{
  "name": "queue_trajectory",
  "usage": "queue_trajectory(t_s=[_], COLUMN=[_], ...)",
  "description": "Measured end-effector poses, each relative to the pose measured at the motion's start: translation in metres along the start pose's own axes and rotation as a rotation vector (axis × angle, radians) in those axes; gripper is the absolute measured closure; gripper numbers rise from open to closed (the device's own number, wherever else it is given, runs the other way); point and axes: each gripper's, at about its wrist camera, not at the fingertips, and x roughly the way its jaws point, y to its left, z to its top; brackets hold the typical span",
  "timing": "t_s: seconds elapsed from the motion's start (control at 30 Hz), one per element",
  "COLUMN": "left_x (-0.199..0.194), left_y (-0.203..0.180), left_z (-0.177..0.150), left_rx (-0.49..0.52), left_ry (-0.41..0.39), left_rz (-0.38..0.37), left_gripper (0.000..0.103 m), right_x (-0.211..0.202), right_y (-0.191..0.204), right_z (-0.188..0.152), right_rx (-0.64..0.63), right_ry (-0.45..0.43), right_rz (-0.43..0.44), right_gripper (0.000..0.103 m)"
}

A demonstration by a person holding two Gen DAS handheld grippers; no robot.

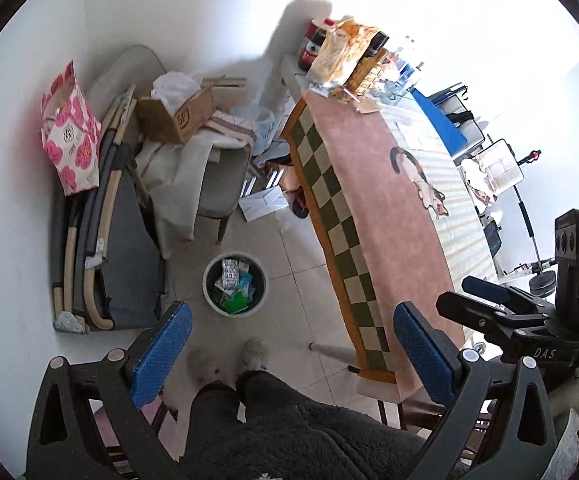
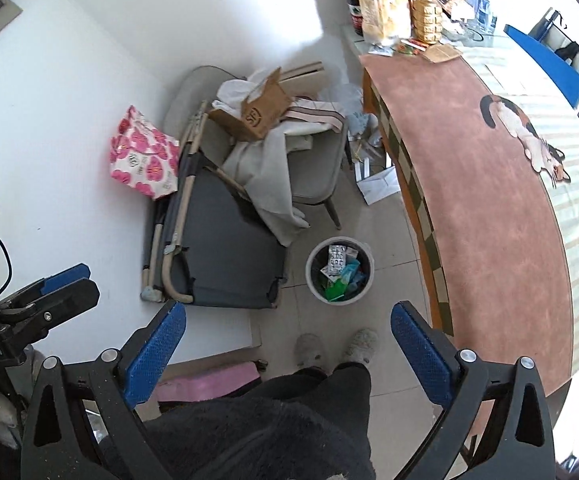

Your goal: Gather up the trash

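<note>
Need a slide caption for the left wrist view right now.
Open left claw hovers empty above the floor bin of discarded packaging, beside the pink-clothed table.

**A cluttered corner beside a long table**

White walls (image 1: 217,12) meet at a corner above a floor (image 1: 289,256) of pale square tiles. A long table (image 2: 485,200) runs along the right, covered by a pink cloth (image 1: 401,216) with a green-and-cream checked border and a cat picture (image 2: 525,136). Its far end is crowded with bags and bottles, too small to tell apart. In the corner a grey chair (image 2: 317,176) holds draped cloth and an open cardboard box (image 1: 177,116). A folded grey cot (image 2: 217,248) leans by the wall, a pink flowered bag (image 1: 71,132) on top. Strong daylight washes out the far right side.
</note>
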Motion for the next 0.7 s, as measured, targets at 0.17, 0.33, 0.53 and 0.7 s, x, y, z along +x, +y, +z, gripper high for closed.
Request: queue_trajectory(t_s=[0.17,0.33,0.53,0.7], left_x=[-0.01,-0.015,-0.021,-0.022], left_y=[-0.003,-0.006,-0.007,-0.009], left_z=[-0.005,-0.005,-0.005,-0.006], left_rx=[0.0,0.007,0.006,0.005], left_ry=[-0.014,-0.02,-0.038,-0.041], left_rz=[-0.011,-0.01,-0.012,-0.012], left_gripper=[0.0,0.0,0.0,0.0], right_x=[-0.016,-0.024,-0.028,-0.034], right_y=[0.008,0.011,0.013,0.014], right_z=[-0.004,-0.008,-0.008,-0.006], right_rx=[-0.011,-0.021,-0.024,-0.024], right_ry=[-0.014,-0.015,-0.013,-0.011], right_rz=[0.008,0.017,0.029,0.035], right_gripper=[0.0,0.0,0.0,0.0])
